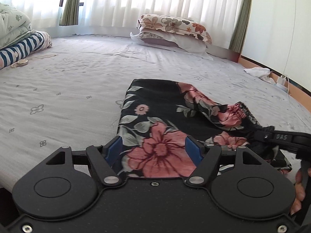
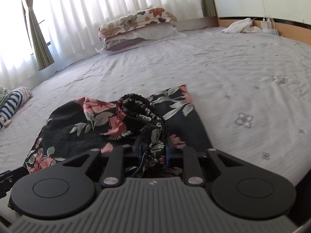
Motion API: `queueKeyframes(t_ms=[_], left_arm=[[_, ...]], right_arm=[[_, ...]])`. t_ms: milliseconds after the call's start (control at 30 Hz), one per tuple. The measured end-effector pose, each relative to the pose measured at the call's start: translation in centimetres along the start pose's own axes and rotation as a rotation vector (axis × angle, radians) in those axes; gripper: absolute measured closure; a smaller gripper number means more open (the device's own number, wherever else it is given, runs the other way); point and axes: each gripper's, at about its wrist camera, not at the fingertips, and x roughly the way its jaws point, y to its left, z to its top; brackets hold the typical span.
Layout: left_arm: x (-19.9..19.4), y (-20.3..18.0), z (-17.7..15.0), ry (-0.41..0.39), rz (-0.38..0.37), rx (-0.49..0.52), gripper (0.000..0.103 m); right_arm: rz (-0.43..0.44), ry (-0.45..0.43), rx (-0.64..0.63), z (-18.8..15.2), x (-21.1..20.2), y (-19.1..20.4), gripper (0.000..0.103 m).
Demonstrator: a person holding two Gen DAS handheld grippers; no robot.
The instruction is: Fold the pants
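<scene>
My left tongs [image 1: 153, 149] stand wide open, their blue pads on either side of the pants [image 1: 155, 120] without gripping them. The black floral pants lie partly folded on the bed [image 1: 77, 89], near its front edge. My right tongs [image 2: 153, 151] are pinched onto the gathered elastic waistband [image 2: 141, 112], lifting it a little above the flat cloth beneath.

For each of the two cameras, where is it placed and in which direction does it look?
Left wrist: on the left gripper, jaws open over the floral pants, facing the pillows; the right gripper and the person's hand show.
Right wrist: on the right gripper, shut on the waistband, facing the curtains.
Shared: pants, bed, pillows.
</scene>
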Motion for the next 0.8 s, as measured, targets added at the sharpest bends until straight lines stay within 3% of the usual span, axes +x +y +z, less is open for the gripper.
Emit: queueKeyframes(t_ms=[167,233,267,333,400,567,700,733,800], left_arm=[[0.8,-0.2,-0.7,0.027,-0.009,0.011,0.034],[1.2,-0.3,-1.1,0.042,-0.005,0.017,0.034],[1.3,-0.4,-1.2,0.047,0.001,0.023,0.034],[1.6,-0.6,-1.5,0.054,0.022,0.040,0.034],[1.5,-0.7,-1.5,0.052,0.040,0.050,0.035],[0.5,-2.0,-1.2,0.010,-0.002,0.065,0.035],[0.1,-4.3,-1.2,-0.028,-0.076,0.113,0.038],[0.1,-4.8,-1.2,-0.036,-0.083,0.124,0.040],[-0.2,-5.6,-1.2,-0.055,-0.089,0.136,0.043]], right_arm=[[-0.075,-0.033,-0.050,-0.1,-1.2,-0.8,0.077],[-0.082,-0.001,-0.074,-0.5,-0.8,-1.0,0.067],[-0.091,0.013,-0.087,-0.8,-0.5,-1.1,0.049],[-0.096,0.019,-0.104,-0.9,-0.6,-1.3,0.045],[-0.092,0.004,-0.109,-0.7,-1.2,-1.4,0.032],[-0.084,-0.064,-0.137,1.3,-2.7,-1.2,0.024],[-0.064,-0.072,-0.158,3.3,-2.4,-0.8,0.026],[-0.052,-0.068,-0.166,3.7,-2.2,-0.7,0.030],[-0.025,-0.043,-0.191,4.3,-1.6,-0.3,0.050]])
